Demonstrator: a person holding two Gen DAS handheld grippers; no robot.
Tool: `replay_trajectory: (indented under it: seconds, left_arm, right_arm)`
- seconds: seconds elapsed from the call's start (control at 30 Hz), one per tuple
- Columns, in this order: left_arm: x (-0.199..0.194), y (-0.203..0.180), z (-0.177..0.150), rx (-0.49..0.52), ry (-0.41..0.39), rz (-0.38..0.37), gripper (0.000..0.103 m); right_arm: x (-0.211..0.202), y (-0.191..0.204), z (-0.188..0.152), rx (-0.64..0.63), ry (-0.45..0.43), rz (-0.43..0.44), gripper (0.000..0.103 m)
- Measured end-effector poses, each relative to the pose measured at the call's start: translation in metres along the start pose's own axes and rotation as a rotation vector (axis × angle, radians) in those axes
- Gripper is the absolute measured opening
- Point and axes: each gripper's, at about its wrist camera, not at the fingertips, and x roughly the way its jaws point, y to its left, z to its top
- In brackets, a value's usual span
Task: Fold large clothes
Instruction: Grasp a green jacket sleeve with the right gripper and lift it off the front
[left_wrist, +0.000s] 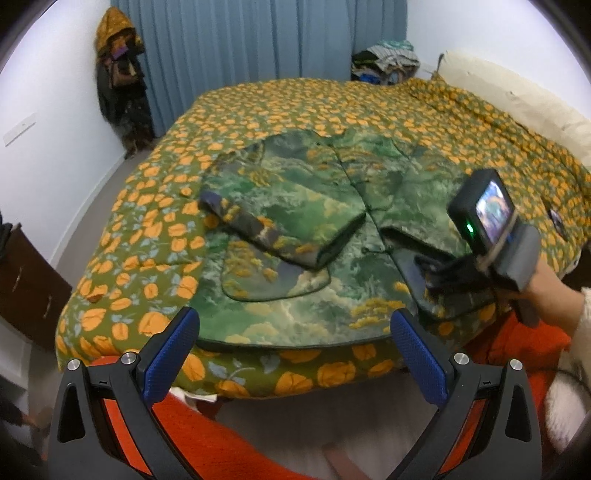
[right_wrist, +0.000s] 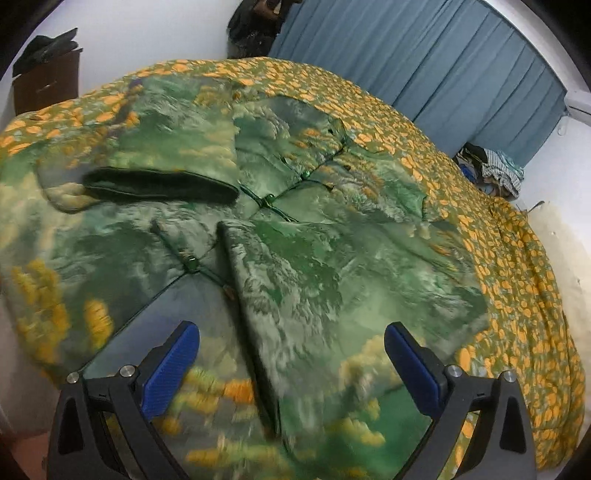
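A large green garment with a landscape print (left_wrist: 317, 229) lies flat on the bed, both sleeves folded in over its front. It also fills the right wrist view (right_wrist: 295, 258). My left gripper (left_wrist: 295, 332) is open and empty, held back above the near hem at the bed's edge. My right gripper (right_wrist: 291, 347) is open and empty, just above the folded right sleeve; in the left wrist view its body (left_wrist: 491, 236) shows at the right over the garment's right side.
The bed has a green bedspread with orange flowers (left_wrist: 155, 236). A pale pillow (left_wrist: 517, 96) lies at the far right. A clothes pile (left_wrist: 388, 62) sits behind the bed by the blue curtain (left_wrist: 240, 44). A dark cabinet (left_wrist: 26, 284) stands left.
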Motion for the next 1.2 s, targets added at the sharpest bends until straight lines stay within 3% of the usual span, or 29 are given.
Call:
replay_trajectory:
  seconds: [0.13, 0.23, 0.3, 0.33, 0.5, 0.63, 0.73, 0.9, 0.97, 1.03, 1.07, 1.1, 1.2]
  left_arm:
    - [0.011, -0.007, -0.004, 0.024, 0.023, -0.008, 0.103]
    - [0.022, -0.012, -0.004, 0.037, 0.050, -0.020, 0.103]
    - [0.028, -0.013, -0.004, 0.044, 0.064, -0.026, 0.103]
    - [0.029, -0.014, -0.004, 0.046, 0.067, -0.028, 0.103]
    - [0.035, -0.008, 0.000, 0.054, 0.071, -0.031, 0.103]
    - [0.043, 0.002, 0.008, 0.057, 0.057, -0.023, 0.103]
    - [0.050, 0.010, 0.018, 0.069, 0.059, -0.035, 0.103]
    - [0.060, 0.014, 0.039, 0.149, 0.052, -0.042, 0.103]
    - [0.065, 0.012, 0.045, 0.186, 0.049, -0.037, 0.103]
    - [0.074, 0.012, 0.054, 0.211, 0.065, -0.061, 0.103]
    - [0.079, 0.011, 0.057, 0.218, 0.077, -0.076, 0.103]
    - [0.085, 0.011, 0.060, 0.227, 0.086, -0.089, 0.103]
    - [0.106, 0.002, 0.066, 0.305, 0.123, -0.140, 0.103]
  right_arm:
    - [0.012, -0.011, -0.004, 0.073, 0.018, 0.003, 0.099]
    - [0.018, -0.023, -0.012, 0.127, 0.035, 0.069, 0.070]
    - [0.013, -0.031, -0.012, 0.143, 0.034, 0.066, 0.020]
    - [0.009, -0.034, -0.011, 0.156, 0.024, 0.055, 0.014]
    - [-0.056, -0.114, -0.017, 0.380, -0.108, -0.010, 0.013]
    - [-0.094, -0.197, -0.037, 0.507, -0.157, -0.145, 0.013]
    - [-0.098, -0.257, -0.060, 0.599, -0.123, -0.255, 0.013]
    - [-0.063, -0.336, -0.131, 0.780, 0.030, -0.416, 0.013]
    - [-0.048, -0.351, -0.156, 0.851, 0.085, -0.426, 0.014]
    - [-0.037, -0.355, -0.181, 0.916, 0.129, -0.456, 0.034]
    - [-0.036, -0.353, -0.190, 0.931, 0.144, -0.485, 0.049]
    - [-0.039, -0.347, -0.195, 0.938, 0.143, -0.503, 0.054]
    - [-0.053, -0.320, -0.198, 0.918, 0.090, -0.457, 0.054]
